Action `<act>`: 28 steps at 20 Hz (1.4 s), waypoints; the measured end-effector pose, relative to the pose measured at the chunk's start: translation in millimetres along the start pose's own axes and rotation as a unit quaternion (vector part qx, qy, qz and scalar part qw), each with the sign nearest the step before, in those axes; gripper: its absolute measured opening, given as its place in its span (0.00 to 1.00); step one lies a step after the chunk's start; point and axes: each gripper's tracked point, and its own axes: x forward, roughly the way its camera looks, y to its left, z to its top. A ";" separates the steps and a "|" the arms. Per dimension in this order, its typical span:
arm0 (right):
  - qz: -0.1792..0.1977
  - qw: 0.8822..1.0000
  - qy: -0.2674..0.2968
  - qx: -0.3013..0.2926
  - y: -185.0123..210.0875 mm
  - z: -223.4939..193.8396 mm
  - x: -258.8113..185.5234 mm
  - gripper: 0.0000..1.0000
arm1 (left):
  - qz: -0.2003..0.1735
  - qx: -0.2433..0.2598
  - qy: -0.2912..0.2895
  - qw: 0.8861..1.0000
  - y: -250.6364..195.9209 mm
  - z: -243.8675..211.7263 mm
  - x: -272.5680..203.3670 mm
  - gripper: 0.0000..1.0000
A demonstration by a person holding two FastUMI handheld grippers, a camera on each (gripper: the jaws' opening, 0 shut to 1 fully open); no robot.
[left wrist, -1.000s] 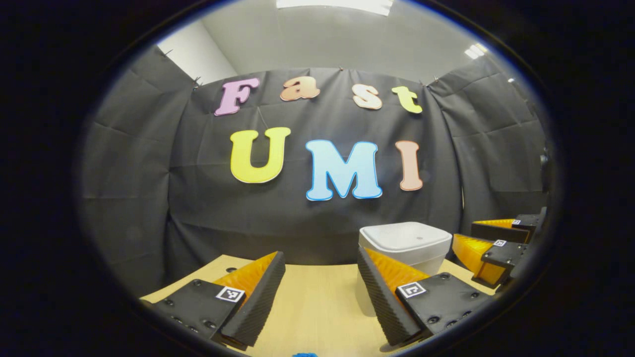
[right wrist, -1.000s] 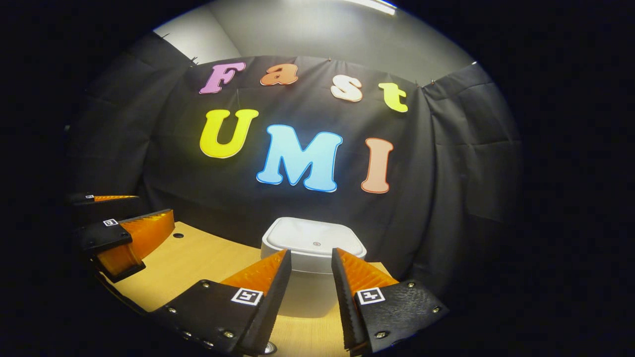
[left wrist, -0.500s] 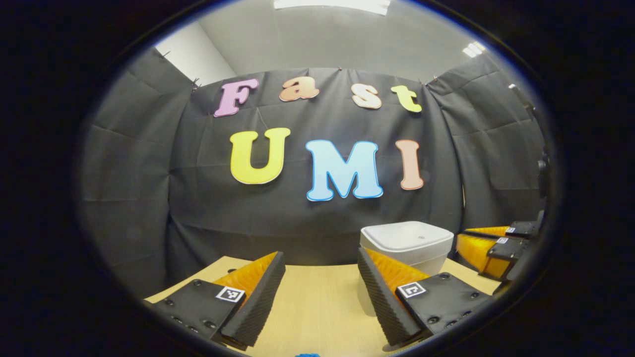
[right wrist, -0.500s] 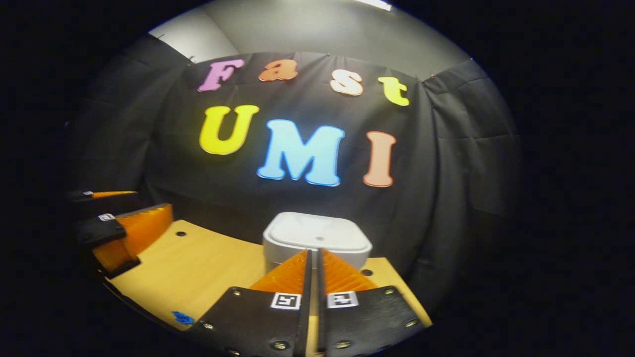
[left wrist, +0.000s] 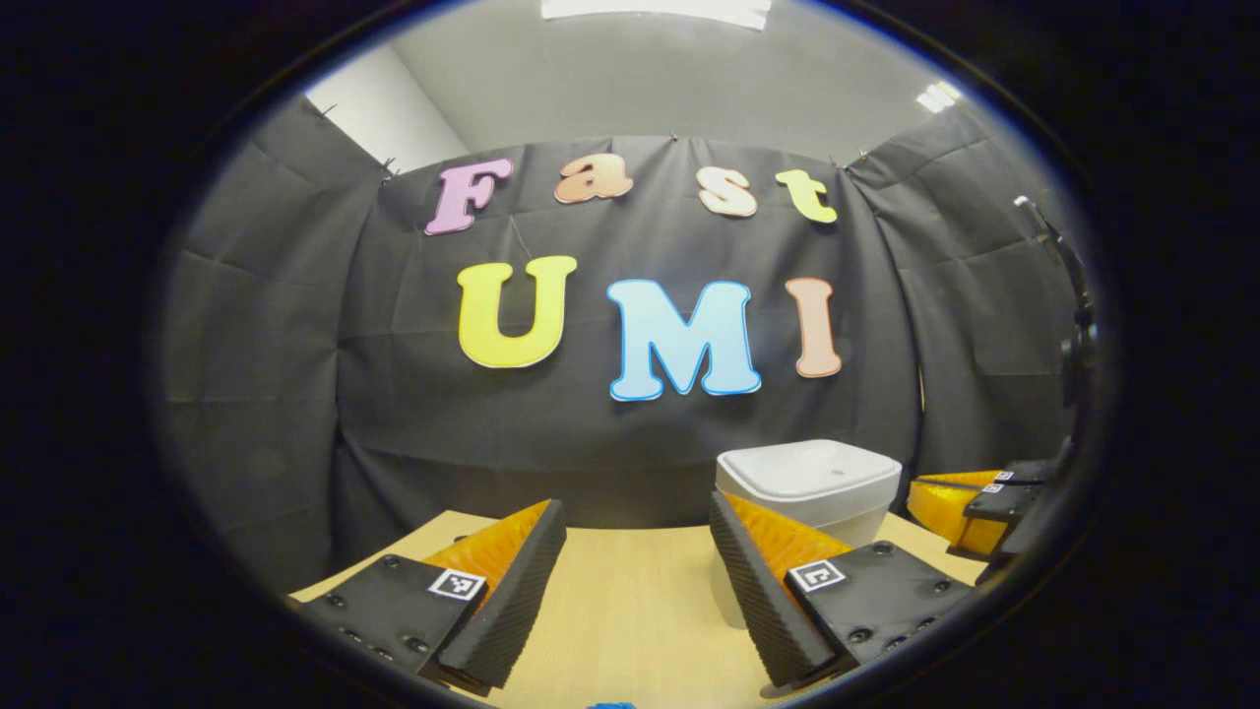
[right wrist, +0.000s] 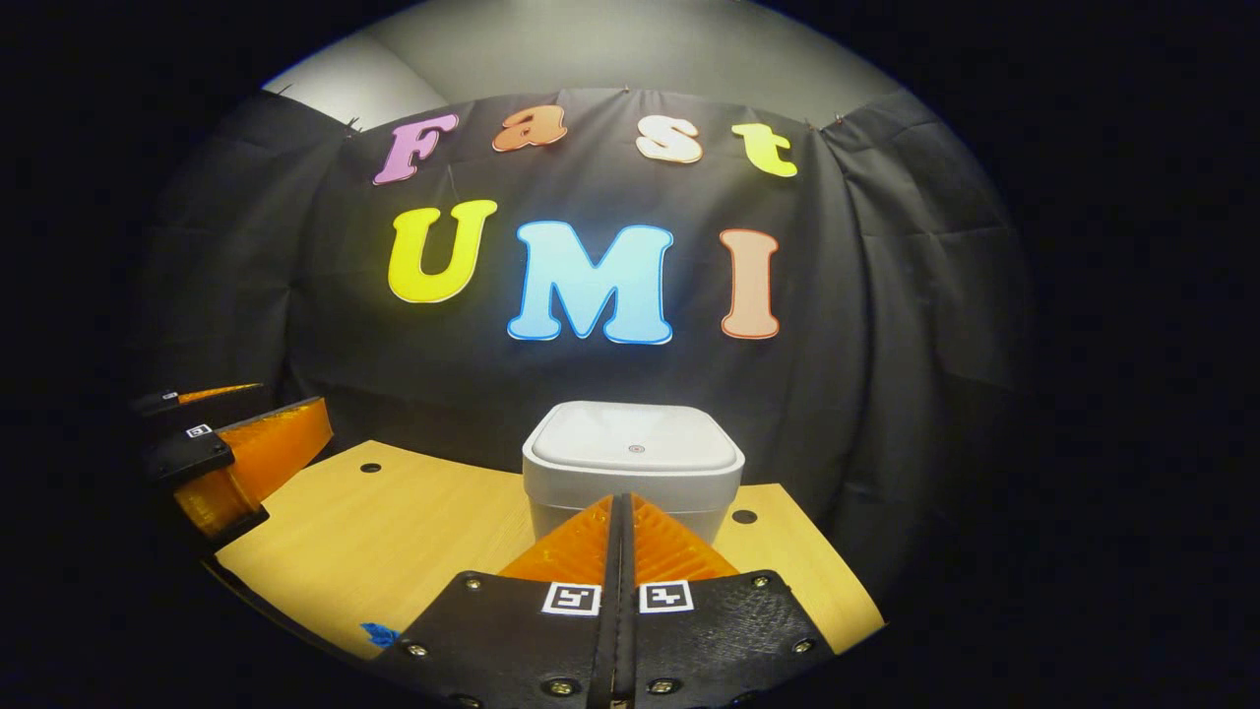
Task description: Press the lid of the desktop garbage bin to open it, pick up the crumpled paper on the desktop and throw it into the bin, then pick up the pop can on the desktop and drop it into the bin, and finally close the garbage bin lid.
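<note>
While the right gripper (right wrist: 619, 507) has its fingers pressed flat together with nothing between them, its tips point straight at the white desktop garbage bin (right wrist: 631, 468), which stands just beyond them on the wooden desk (right wrist: 394, 522) with its lid (right wrist: 635, 436) down. In the right gripper view the fingertips overlap the bin's front wall; whether they touch it cannot be told. Off to the left of these fingers, near the desk's edge, the left gripper (right wrist: 226, 443) shows with a gap between its two fingers. A small blue patch (right wrist: 376, 633) lies on the desk low to the left. In the left gripper view, the left gripper (left wrist: 635, 537) holds its fingers wide apart over bare desk, gripping nothing; the bin sits past its right finger, and the right gripper (left wrist: 970, 502) appears beyond the bin, to its right
</note>
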 end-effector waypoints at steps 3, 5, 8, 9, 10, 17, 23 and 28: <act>0.000 1.000 -0.002 0.000 -4.2 1.6 6.3 0.00 | 0.004 0.002 -0.001 1.000 1.1 1.1 -0.5 0.97; -0.004 1.000 -0.013 -0.011 -9.2 10.4 16.0 0.00 | 0.003 0.002 0.001 1.000 0.5 0.7 -0.4 0.91; 0.005 0.999 -0.034 -0.031 -10.4 23.4 35.4 0.00 | 0.004 0.002 0.002 1.000 -0.1 -1.1 -0.2 0.96; 0.004 0.999 -0.039 -0.037 -14.6 27.0 42.6 0.00 | 0.005 0.003 0.003 1.000 -0.3 -0.7 -0.6 0.96; 0.004 0.998 -0.043 -0.043 -17.1 30.0 50.1 0.00 | 0.007 0.004 0.004 1.000 -0.1 -1.3 -0.9 1.00; 0.026 0.999 -0.017 -0.026 -20.7 17.1 102.4 0.00 | 0.026 0.014 0.013 0.999 7.0 -7.4 -7.0 1.00; 0.042 0.999 0.004 -0.001 -20.1 11.1 119.2 0.00 | 0.048 0.014 0.024 0.998 15.2 -12.1 -12.7 1.00; 0.052 0.998 0.028 0.018 -19.9 7.0 120.5 0.00 | 0.052 0.017 0.025 0.998 12.2 -14.1 -9.3 1.00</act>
